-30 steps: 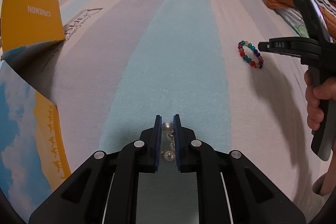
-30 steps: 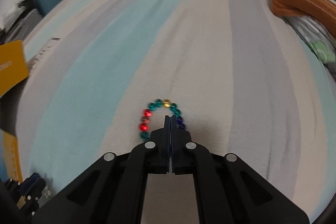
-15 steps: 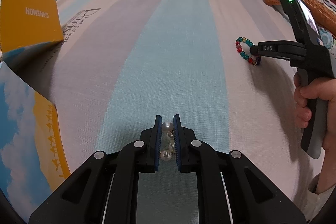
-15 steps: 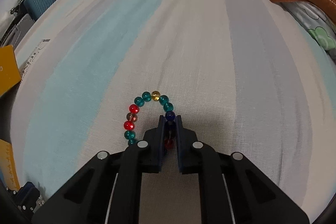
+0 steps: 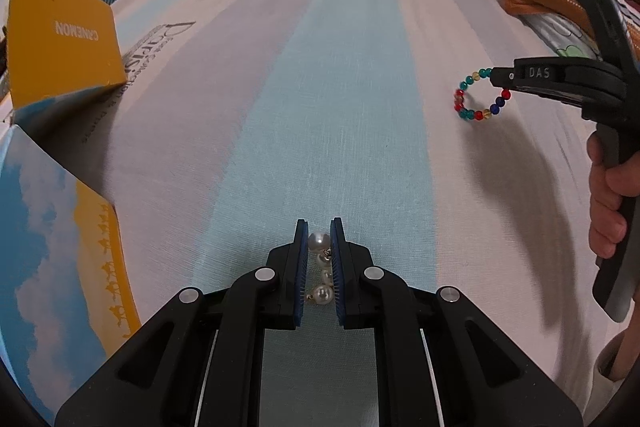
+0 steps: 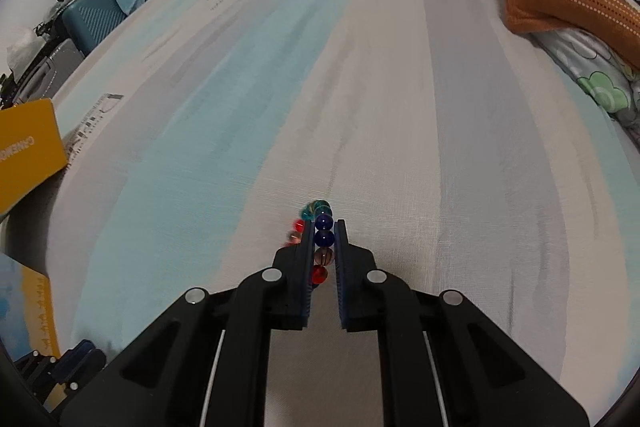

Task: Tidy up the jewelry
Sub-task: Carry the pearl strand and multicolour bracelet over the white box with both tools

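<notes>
The right gripper (image 6: pixel 322 239) is clamped on the bead bracelet (image 5: pixel 476 101), which hangs clear of the striped bedsheet (image 5: pixel 320 107) at about two o'clock in the left wrist view. To do this lift well, I would keep the squeeze steady and carry slowly, since only a few beads sit between the pads and the loop could swing or slip. The left gripper (image 5: pixel 320 259) is closed on a pearl piece (image 5: pixel 321 267) at six o'clock. The bracelet is a small ring of glossy round beads in teal, red, blue and amber. An orange box (image 5: pixel 60 39) lies at ten o'clock, a likely destination
</notes>
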Tool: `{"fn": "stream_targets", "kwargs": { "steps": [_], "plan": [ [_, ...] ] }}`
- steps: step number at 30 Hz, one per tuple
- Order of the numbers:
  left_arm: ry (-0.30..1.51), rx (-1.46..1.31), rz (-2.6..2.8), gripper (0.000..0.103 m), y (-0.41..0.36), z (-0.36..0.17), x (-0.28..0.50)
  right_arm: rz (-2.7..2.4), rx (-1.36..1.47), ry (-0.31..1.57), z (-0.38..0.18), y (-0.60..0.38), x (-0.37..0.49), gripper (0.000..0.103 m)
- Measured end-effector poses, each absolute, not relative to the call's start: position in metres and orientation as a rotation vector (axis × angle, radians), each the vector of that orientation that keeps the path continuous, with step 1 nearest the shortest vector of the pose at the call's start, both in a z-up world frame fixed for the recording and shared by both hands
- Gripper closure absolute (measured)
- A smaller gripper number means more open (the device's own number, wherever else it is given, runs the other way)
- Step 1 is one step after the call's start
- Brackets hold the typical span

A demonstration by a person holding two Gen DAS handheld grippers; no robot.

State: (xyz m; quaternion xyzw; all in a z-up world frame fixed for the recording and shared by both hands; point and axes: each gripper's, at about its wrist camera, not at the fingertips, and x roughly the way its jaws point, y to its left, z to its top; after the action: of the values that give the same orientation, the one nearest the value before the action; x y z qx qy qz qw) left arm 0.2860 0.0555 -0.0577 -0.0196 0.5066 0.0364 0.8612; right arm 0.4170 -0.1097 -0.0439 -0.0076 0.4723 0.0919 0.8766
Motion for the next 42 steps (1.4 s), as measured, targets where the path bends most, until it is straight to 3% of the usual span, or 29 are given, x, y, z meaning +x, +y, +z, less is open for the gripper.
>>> {"fn": "stream_targets", "kwargs": {
  "steps": [24,42],
  "plan": [
    [1.01,-0.055,0.02,0.093,0.063,0.001,0.238,0.251,0.008,0.866,0.069,-0.076,0.286,0.094],
    [0.936,-0.078,0.07,0.093,0.087,0.056,0.175,0.364,-0.044,0.794,0.101,-0.049,0.198,0.094]
  ]
}}
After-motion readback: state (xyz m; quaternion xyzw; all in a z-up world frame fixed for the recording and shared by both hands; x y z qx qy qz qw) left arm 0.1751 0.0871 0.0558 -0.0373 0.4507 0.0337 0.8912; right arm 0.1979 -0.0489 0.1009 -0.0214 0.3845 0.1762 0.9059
